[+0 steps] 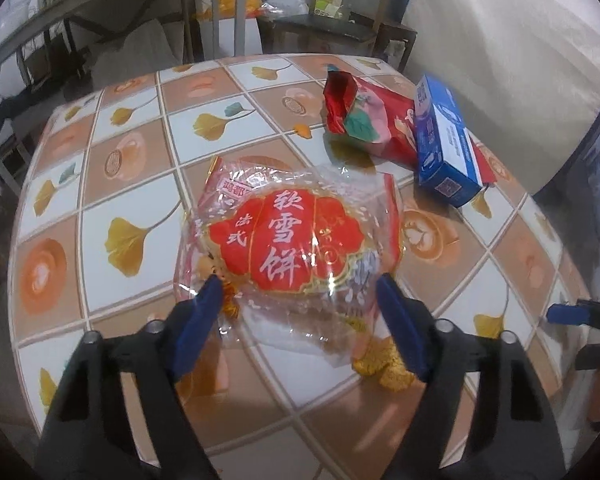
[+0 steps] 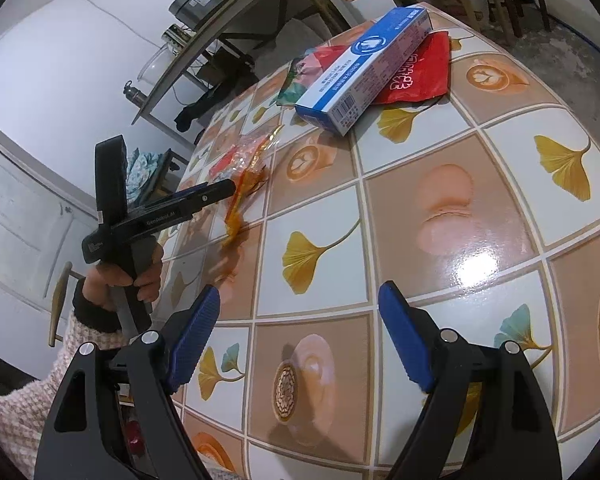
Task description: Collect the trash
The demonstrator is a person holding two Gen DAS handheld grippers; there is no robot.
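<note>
A: Where did the left claw (image 1: 300, 292) stand?

B: Low over the desk (image 1: 132, 184), its jaws partly open with the near edge of the clear snack bag (image 1: 292, 240) between them. The pads looked to be at the film's edges, but I saw no firm pinch. The right claw (image 2: 298, 312) hung wide open over bare tiles, holding nothing.

A: How would that bag handle?

B: I judged it light, thin and crinkly: slippery film, looking empty, that would buckle rather than lift flat. Best to bunch the near edge just ahead of the left claw's tips, where the plastic was already rumpled.

A: Which way did it lie?

B: Flat, printed side up, long axis running roughly away from the left claw, tilted a little to the left, the sealed end farthest off.

A: And beyond it?

B: Farther off and to the right, a red pouch (image 1: 364, 120) lay crumpled, with a blue carton (image 1: 444, 148) resting partly on it, its long axis also pointing away.
</note>
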